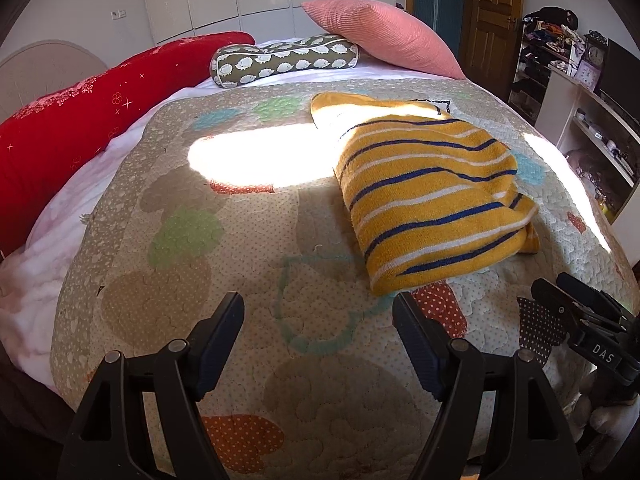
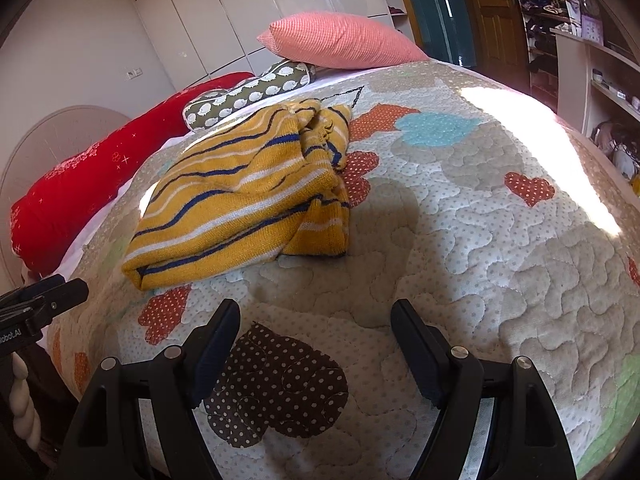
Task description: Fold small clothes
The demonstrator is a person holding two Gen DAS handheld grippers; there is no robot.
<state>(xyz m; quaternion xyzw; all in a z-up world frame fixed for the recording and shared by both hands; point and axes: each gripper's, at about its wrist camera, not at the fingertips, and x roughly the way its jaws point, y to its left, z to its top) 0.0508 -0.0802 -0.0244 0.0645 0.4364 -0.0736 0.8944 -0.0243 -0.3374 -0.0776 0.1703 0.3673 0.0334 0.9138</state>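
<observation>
Both tongs, left [image 1: 318, 320] and right [image 2: 316, 320], gape empty over the quilt [image 2: 460, 220]; grasp the lumpy sweater [image 1: 432, 196] at centre frame by its bunched edge and square it.

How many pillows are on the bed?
3. The red pillow lies along the left edge, the hedgehog-print pillow sits at the head of the bed, and the pink pillow leans partly on it. More could be hidden out of view.
</observation>
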